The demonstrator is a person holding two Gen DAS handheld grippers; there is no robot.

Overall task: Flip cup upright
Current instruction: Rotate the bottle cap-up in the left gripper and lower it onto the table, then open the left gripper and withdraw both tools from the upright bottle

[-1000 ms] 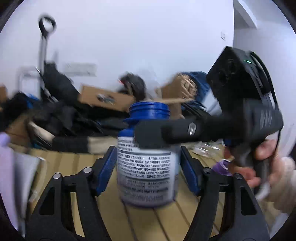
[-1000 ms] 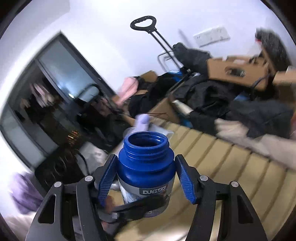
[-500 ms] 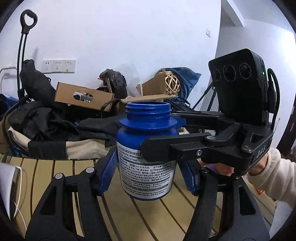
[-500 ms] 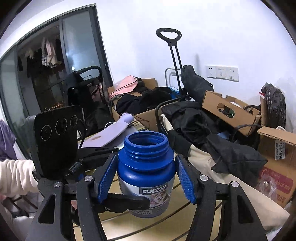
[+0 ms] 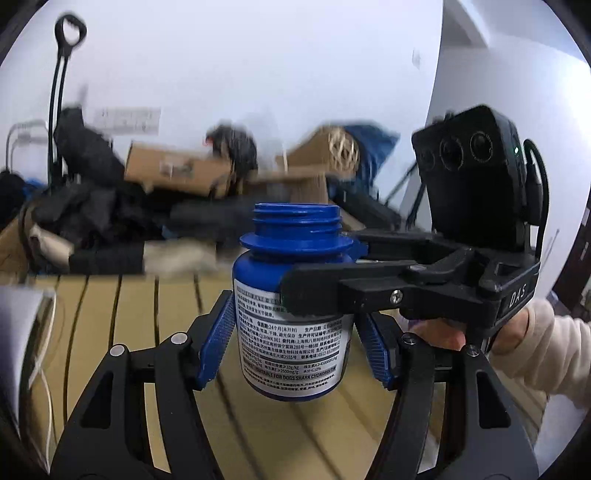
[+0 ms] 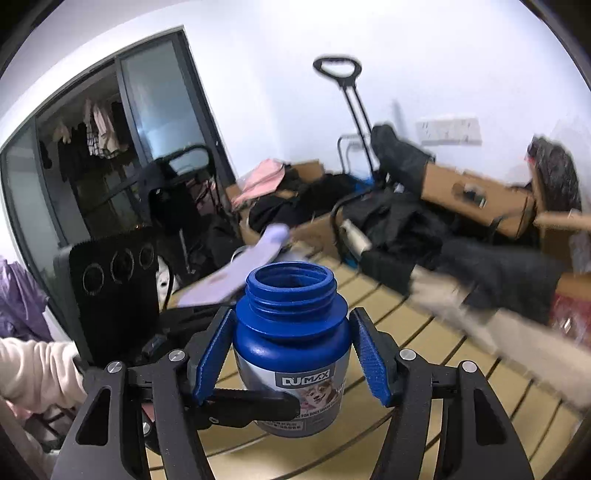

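Note:
The cup is a blue open-mouthed bottle (image 5: 291, 295) with a white printed label, upright with its mouth up, held above the slatted wooden table (image 5: 122, 314). My left gripper (image 5: 293, 339) is shut on its lower body. My right gripper (image 6: 291, 354) is shut on its shoulder, and the bottle (image 6: 291, 332) fills the middle of the right wrist view. The right gripper's black body (image 5: 472, 229) comes in from the right in the left wrist view; the left gripper's body (image 6: 110, 288) shows at the left in the right wrist view.
Dark clothes (image 5: 92, 214), cardboard boxes (image 5: 173, 170) and a trolley handle (image 5: 68, 33) crowd the far side of the table. A lilac object (image 6: 236, 273) lies on the table behind the bottle. A white cable and paper (image 5: 22, 350) sit at the left.
Both grippers have kept their hold on the upright bottle. The background has shifted and blurred, so the pair has moved together, slightly lower over the table.

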